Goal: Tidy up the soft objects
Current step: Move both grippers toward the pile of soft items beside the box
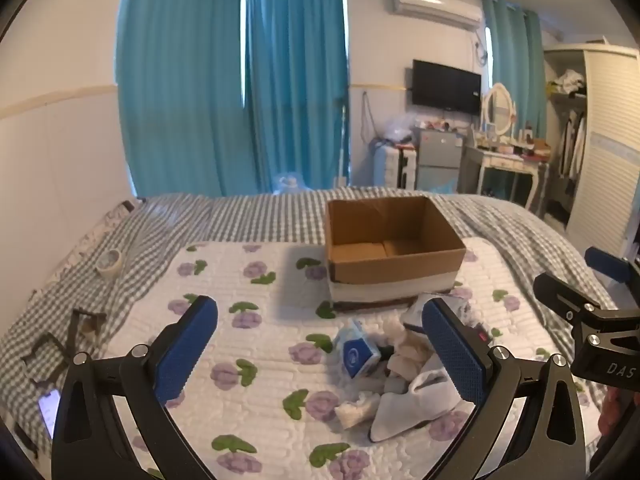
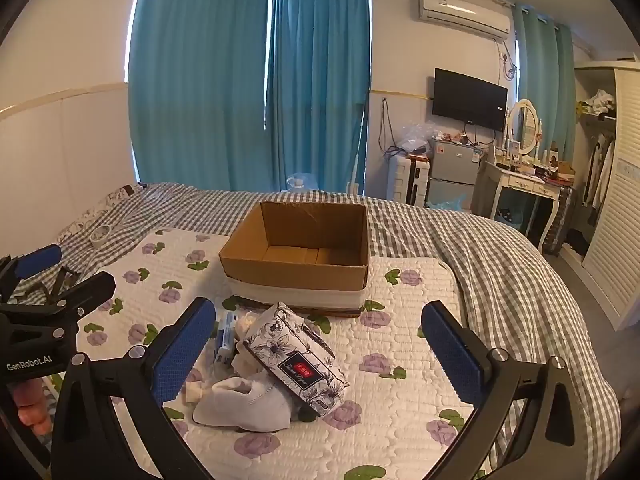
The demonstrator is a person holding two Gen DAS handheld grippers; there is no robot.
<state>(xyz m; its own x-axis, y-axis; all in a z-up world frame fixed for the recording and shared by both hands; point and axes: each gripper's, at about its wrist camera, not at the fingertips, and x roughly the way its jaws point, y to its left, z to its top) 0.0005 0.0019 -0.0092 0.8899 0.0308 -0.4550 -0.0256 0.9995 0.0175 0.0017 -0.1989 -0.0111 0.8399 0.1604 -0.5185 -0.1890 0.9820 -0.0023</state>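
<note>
Nothing sorted yet: your box [image 2: 296, 256] sits empty at the far side of the mat. The pile [image 2: 276, 372] of pouch, sock and tissues lies near. Left gripper [image 1: 320, 354] and right gripper [image 2: 316, 354] gape wide, holding nothing.

Cardboard box [image 2: 296, 256]: one, ahead of my claws.
Floral pouch [image 2: 296, 360]: one, between my right fingers.
Blue tissue pack [image 1: 358, 354]: one.
Tape roll [image 1: 109, 262]: one, far left.
</note>
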